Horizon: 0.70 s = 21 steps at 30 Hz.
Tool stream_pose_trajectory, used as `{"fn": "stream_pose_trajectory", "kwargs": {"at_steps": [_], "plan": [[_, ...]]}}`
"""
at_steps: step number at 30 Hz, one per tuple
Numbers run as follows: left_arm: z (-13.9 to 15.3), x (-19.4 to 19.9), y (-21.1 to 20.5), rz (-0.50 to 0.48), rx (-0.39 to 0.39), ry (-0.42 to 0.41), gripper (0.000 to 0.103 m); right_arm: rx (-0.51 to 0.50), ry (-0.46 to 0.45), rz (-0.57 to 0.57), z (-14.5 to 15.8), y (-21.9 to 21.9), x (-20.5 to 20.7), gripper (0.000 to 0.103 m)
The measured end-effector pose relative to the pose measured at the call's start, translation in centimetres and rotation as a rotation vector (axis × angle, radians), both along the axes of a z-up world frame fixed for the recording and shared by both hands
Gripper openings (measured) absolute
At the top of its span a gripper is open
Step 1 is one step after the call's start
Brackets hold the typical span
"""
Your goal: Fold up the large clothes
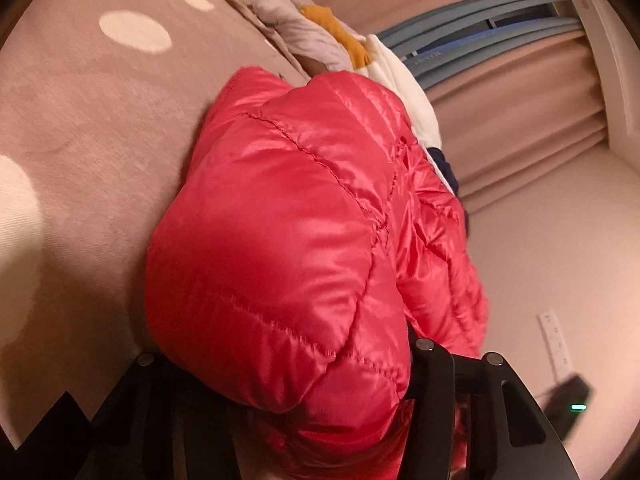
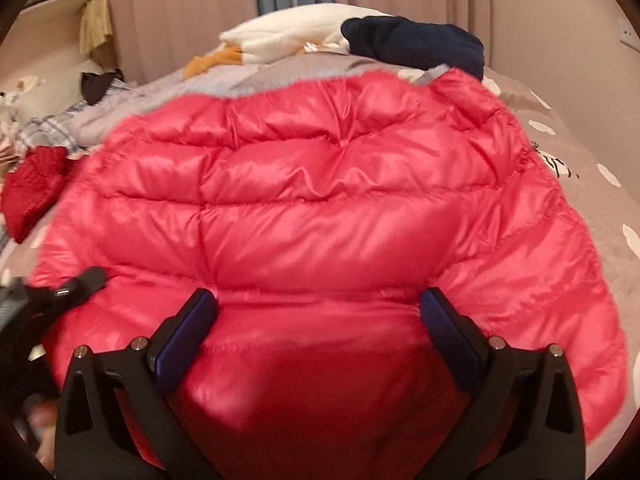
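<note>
Red puffer jacket fills the frame centre, bulging between the right hand-held gripper's wide-open fingers; left hand-held gripper's grip is hidden.

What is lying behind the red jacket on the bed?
Behind the red jacket lie a grey garment, a white one, a navy one and something mustard-yellow. The jacket covers their near parts.

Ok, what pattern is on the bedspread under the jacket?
Taupe bedspread with large cream dots, clearest in the left wrist view.
</note>
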<state>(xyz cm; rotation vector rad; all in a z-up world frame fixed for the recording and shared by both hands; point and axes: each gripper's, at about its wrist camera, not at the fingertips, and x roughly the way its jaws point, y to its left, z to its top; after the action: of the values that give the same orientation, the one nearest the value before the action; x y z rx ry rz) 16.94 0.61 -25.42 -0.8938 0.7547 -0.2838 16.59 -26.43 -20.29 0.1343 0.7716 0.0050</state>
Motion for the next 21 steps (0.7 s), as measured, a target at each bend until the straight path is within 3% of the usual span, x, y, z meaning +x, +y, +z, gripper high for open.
{"fn": "stream_pose_trajectory", "kwargs": {"at_steps": [4,6,9,11,13,16,17,18,19,20,21], "plan": [[1.4,-1.4,0.2,0.058,0.103,-0.015,0.045,0.104,-0.138,-0.107,4.7,-4.3,-3.7,0.103],[2.0,-1.8,0.3,0.071,0.145,-0.031,0.042,0.156,-0.169,-0.2,5.5,-7.4,-5.1,0.103],[2.6,-3.3,1.3,0.105,0.177,-0.044,0.04,0.286,-0.097,-0.328,3.4,-11.9,-5.5,0.103],[2.8,-3.7,2.4,0.138,0.178,-0.044,0.039,0.431,-0.007,-0.324,0.5,-13.7,-4.8,0.103],[2.9,-4.4,3.6,0.167,0.169,-0.043,0.039,0.497,0.088,-0.344,-2.0,-14.3,-3.9,0.103],[3.5,-5.2,5.8,0.209,0.142,-0.028,0.038,0.544,0.108,-0.268,-3.5,-12.4,-2.4,0.102],[3.8,-5.5,6.5,0.226,0.143,-0.025,0.038,0.548,0.109,-0.235,-3.5,-11.7,-2.1,0.094],[4.1,-5.7,6.9,0.233,0.151,-0.027,0.038,0.562,0.107,-0.176,-3.2,-10.4,-1.5,0.073],[4.4,-5.9,7.2,0.236,0.167,-0.032,0.038,0.587,0.107,-0.112,-3.2,-9.3,-0.9,0.06],[4.8,-6.0,7.5,0.244,0.205,-0.038,0.038,0.568,0.115,-0.084,-3.2,-8.1,-0.3,0.051],[5.1,-6.2,7.8,0.252,0.227,-0.054,0.038,0.471,0.126,-0.069,-3.2,-6.3,0.3,0.049]]}}
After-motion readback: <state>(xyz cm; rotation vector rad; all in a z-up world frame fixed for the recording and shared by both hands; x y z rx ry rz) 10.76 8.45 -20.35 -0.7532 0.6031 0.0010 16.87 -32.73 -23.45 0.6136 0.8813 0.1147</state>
